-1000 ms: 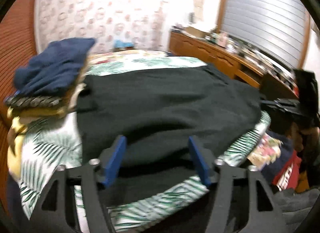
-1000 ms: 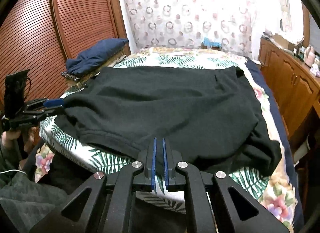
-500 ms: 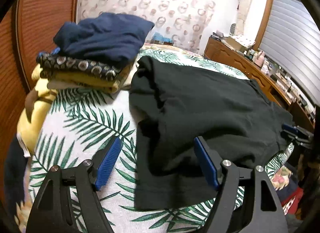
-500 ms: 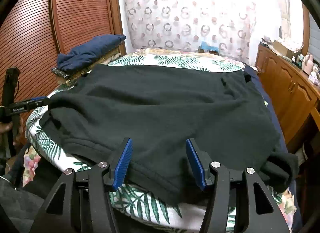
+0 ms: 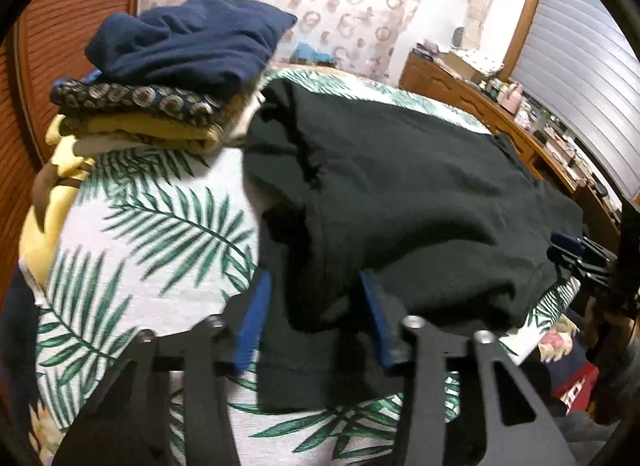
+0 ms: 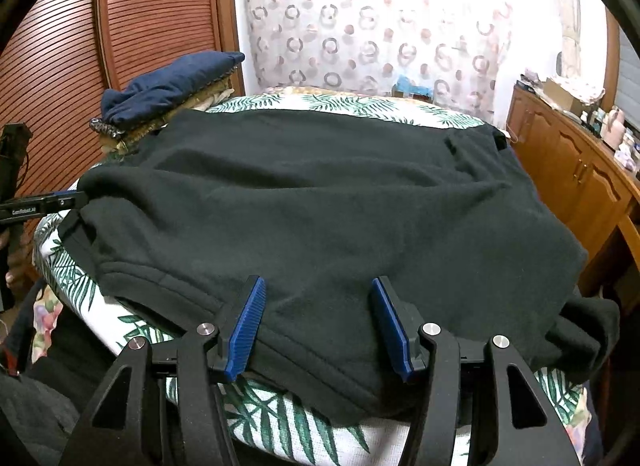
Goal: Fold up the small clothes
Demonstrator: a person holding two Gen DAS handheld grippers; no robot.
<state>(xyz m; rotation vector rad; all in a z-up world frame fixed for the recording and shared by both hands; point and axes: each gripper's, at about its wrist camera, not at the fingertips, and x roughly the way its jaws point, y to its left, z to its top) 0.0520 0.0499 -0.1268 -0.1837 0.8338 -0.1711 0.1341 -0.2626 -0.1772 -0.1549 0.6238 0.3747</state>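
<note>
A black fleece garment (image 6: 320, 201) lies spread over the palm-print bed cover; it also shows in the left wrist view (image 5: 420, 201). My left gripper (image 5: 316, 318) is open, its blue pads either side of the garment's near-left corner, cloth lying between them. My right gripper (image 6: 320, 322) is open, its pads astride the garment's near hem. The left gripper shows in the right wrist view (image 6: 48, 201) at the garment's left corner. The right gripper shows in the left wrist view (image 5: 568, 250) at the far right edge.
A stack of folded clothes (image 5: 168, 77) with a navy piece on top sits at the bed's left, next to the wooden slatted wardrobe (image 6: 120, 25). A wooden dresser (image 6: 580, 185) with clutter runs along the right. The palm-print cover (image 5: 152, 234) is bare left of the garment.
My right gripper has opened from shut and moved onto the near hem. My left gripper swung round to the garment's left corner and closed in on it, jaws narrowing somewhat.
</note>
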